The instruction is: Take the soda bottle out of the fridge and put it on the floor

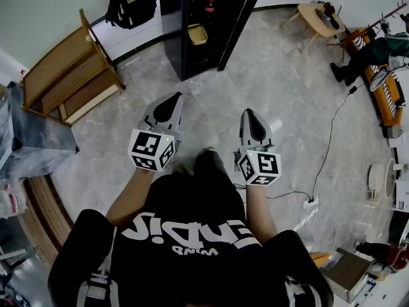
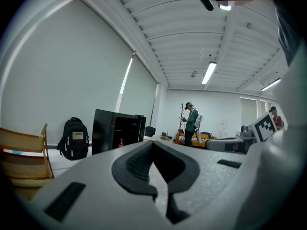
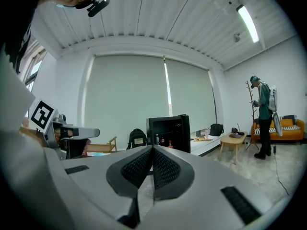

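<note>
Risks, as judged:
- The dark soda bottle with a red label point(image 1: 209, 6) stood upright inside the black box-shaped fridge point(image 1: 171, 24), far ahead, with the door swung open. Its body was probably smooth and round, so it could twist or slip in a grip taken off-centre.
- The right gripper view showed a second small bottle just beside it. A wide reach could topple this one.
- A thin dark cable point(image 1: 332, 133) lay across the glossy grey marbled floor point(image 1: 287, 94) to the right and posed a snag hazard.

The grey left hand-held gripper point(image 1: 175, 96) and the right hand-held gripper point(image 1: 248, 112) were both pressed together and empty. Their black pads were ribbed.
</note>
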Action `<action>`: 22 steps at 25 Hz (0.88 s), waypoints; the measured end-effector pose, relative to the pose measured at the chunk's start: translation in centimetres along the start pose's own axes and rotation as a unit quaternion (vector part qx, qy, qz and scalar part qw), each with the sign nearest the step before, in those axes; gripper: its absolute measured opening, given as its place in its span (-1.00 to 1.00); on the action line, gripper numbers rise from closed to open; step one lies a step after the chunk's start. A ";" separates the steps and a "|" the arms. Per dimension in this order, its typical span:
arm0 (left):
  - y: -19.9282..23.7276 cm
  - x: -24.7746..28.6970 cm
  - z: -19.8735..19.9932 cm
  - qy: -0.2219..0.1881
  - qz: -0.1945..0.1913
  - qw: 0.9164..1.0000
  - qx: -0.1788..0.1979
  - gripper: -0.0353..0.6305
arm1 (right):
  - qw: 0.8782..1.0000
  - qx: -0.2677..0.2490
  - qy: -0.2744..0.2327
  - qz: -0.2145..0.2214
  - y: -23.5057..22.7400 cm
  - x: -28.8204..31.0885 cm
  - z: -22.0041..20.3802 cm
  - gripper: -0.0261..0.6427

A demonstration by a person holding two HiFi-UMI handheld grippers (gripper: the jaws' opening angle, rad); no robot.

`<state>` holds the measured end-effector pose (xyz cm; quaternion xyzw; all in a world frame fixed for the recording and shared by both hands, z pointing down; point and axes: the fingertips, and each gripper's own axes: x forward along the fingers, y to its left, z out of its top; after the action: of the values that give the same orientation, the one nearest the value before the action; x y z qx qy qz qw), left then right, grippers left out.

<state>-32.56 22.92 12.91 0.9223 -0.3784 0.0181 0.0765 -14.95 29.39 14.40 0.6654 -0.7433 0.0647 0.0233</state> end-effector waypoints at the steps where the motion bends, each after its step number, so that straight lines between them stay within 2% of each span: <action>1: -0.1 0.2 -0.2 0.001 -0.005 1.000 0.000 -0.88 | 1.000 0.000 0.001 -0.005 -0.3 0.0 -0.2 -0.85; 5: 0.5 2.0 -0.1 0.002 -0.014 1.000 0.001 -0.88 | 1.000 0.004 -0.002 -0.028 -1.6 1.4 -0.6 -0.85; 15: 2.1 10.6 0.8 0.002 -0.030 1.000 -0.005 -0.88 | 0.999 0.012 -0.001 -0.039 -6.8 7.4 -0.3 -0.85; 22: 3.4 18.7 1.9 0.006 -0.019 1.000 -0.009 -0.88 | 1.000 0.020 -0.006 -0.020 -12.3 14.2 1.4 -0.85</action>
<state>-21.66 7.18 13.19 0.9284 -0.3606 0.0187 0.0876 -4.29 13.92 15.56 0.6806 -0.7288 0.0751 0.0061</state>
